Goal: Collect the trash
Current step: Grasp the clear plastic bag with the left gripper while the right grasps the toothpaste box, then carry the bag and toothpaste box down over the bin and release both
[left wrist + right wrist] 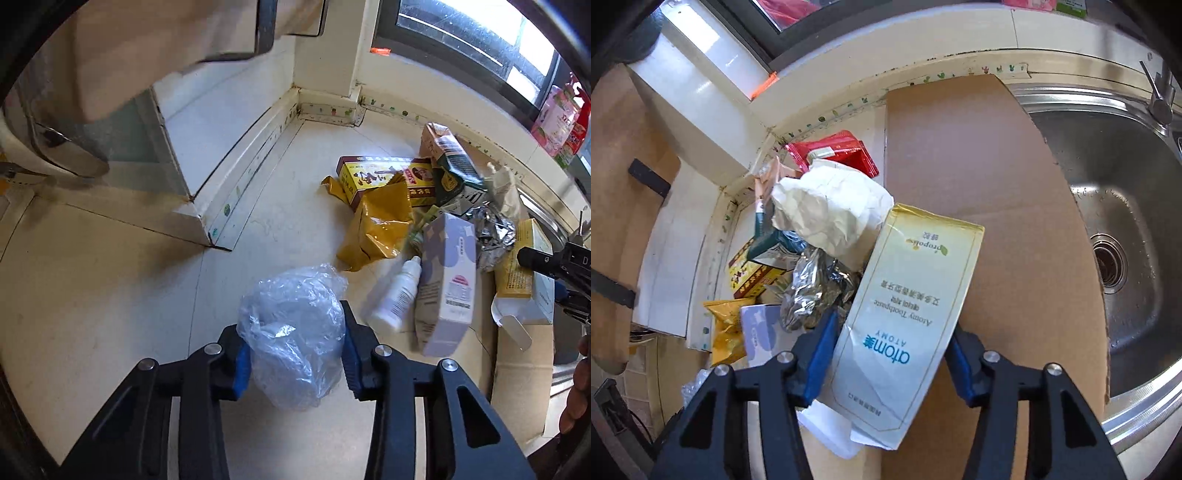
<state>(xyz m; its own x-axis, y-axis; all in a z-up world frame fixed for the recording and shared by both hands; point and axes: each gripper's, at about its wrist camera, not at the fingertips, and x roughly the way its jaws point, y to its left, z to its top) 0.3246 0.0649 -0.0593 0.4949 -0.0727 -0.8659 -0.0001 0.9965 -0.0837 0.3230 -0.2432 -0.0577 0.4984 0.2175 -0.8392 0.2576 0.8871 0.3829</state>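
1. Clear plastic bag [295,332], one, is sitting on the counter [110,295] near its front edge, clamped between the left gripper [293,356] pads
2. One toothpaste box [905,314] is lying on cardboard [997,184] beside one sink [1126,184], the right gripper [890,354] pressing its sides

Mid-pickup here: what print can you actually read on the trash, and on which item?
"atom美 ATOMY", upside down: toothpaste box.
"Atomy Toothpaste": same box.
"propolis": same box, far end.
Yellow-and-red box: large characters, unreadable.
Lilac box: label too small.
White bottle: blurred.
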